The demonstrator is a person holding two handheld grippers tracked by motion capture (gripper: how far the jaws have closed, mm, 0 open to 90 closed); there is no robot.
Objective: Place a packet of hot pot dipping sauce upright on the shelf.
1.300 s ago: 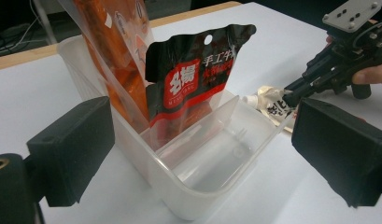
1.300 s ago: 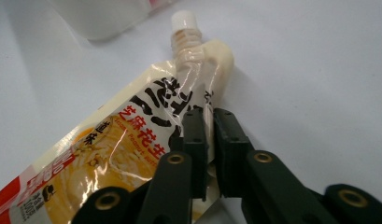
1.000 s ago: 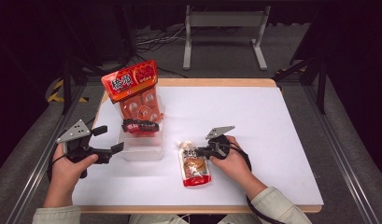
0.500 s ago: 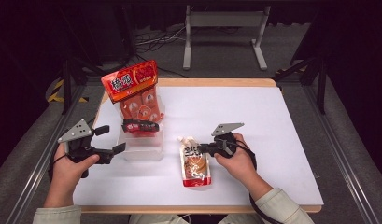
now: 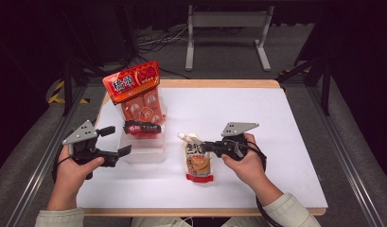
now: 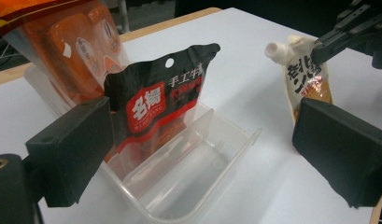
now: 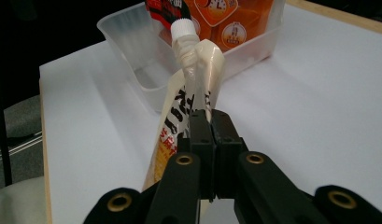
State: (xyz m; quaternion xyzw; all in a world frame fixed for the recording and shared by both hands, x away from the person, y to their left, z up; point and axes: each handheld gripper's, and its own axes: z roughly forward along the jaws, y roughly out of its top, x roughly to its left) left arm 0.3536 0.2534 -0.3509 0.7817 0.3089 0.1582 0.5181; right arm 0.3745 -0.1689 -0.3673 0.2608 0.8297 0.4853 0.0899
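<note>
Right hand-held gripper point(image 7: 211, 128) is clamped on the spouted sauce pouch point(image 7: 188, 93), lifted just off the surface point(image 5: 276, 118), so the packing step is judged underway, and a carry into the clear bin's point(image 5: 144, 151) empty compartment ahead is called for next.

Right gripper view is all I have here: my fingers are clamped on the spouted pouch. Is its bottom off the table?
Observer: In the high view the spouted pouch hangs from the right gripper, pinched at one side below the spout; I cannot tell whether its bottom edge is off the table.
Operator: Where is the other gripper?
Observer: The left gripper is open beside the clear bin.
Operator: Any room in that bin?
Observer: Yes. The left gripper view shows its near compartment empty, with the black and red packet standing behind the divider.
</note>
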